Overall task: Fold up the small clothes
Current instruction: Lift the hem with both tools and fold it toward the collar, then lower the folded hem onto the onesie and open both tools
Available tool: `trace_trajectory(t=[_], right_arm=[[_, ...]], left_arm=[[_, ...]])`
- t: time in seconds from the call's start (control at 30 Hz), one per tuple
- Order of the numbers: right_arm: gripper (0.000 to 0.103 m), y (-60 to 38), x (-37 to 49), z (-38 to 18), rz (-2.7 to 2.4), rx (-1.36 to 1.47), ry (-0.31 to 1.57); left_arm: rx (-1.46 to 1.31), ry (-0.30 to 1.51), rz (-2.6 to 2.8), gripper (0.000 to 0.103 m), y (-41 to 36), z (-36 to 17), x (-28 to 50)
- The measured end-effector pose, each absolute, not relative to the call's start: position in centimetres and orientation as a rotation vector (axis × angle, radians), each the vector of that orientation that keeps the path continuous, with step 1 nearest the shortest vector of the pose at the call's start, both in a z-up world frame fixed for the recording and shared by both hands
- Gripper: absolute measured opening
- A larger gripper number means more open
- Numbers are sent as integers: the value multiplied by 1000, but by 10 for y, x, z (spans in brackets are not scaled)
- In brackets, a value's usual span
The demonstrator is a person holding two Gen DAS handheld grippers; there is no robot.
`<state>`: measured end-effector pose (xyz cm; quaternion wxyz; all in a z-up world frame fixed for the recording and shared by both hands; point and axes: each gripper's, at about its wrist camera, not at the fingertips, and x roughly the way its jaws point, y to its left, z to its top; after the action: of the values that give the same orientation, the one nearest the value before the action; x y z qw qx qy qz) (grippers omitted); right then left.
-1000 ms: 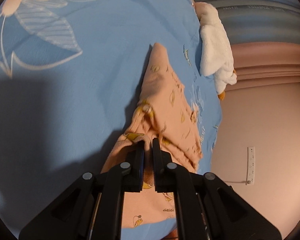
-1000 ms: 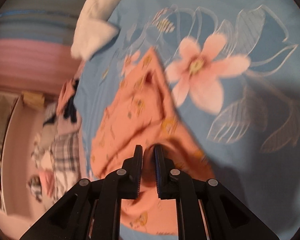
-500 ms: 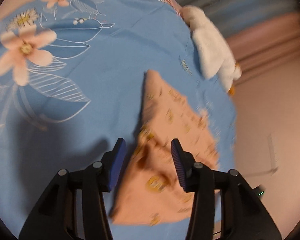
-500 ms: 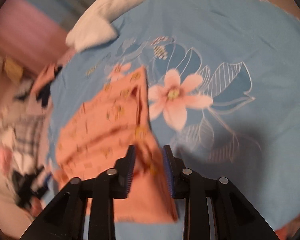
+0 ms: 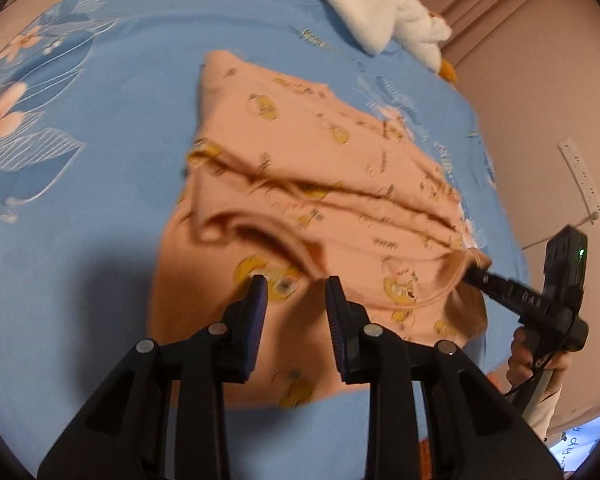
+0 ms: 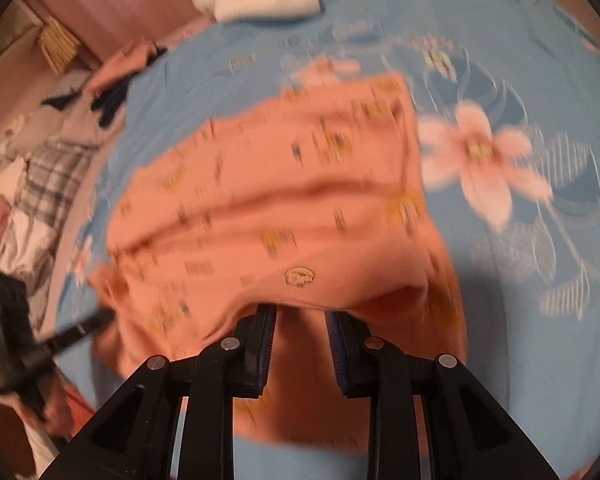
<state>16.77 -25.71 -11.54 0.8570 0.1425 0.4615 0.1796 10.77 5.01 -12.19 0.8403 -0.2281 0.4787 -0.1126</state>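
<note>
Left tongs (image 5: 294, 289) agape over peach garment (image 5: 300, 168)

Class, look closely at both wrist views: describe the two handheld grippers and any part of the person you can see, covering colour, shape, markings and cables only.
Each gripper, left and right, has two matte black fingers on triangular cut-out arms with silver round fasteners and ribbed blue pads. From the left view, the right unit's black body carries a green light, pale lettering too small to read, and a thin dark cable. A bare hand with a white sleeve grips it.

left claw (image 5: 293, 292) released garment (image 5: 320, 184), right claw (image 6: 300, 320) opened
</note>
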Motion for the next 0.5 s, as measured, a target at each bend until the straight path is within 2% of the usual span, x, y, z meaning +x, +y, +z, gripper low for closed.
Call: trace_trajectory(t=[0.27, 0.4, 0.47, 0.5], right_arm=[[28, -283, 180, -99, 265, 372, 899], [29, -296, 173, -94, 226, 358, 882], [38, -301, 173, -97, 201, 345, 887], [46, -302, 173, -99, 192, 341, 892]], left_arm=[[-535, 869, -129, 28, 69, -106, 145], [-619, 859, -113, 32, 92, -100, 143], [-642, 855, -102, 45, 102, -99, 139], [-637, 849, -88, 48, 105, -98, 134]])
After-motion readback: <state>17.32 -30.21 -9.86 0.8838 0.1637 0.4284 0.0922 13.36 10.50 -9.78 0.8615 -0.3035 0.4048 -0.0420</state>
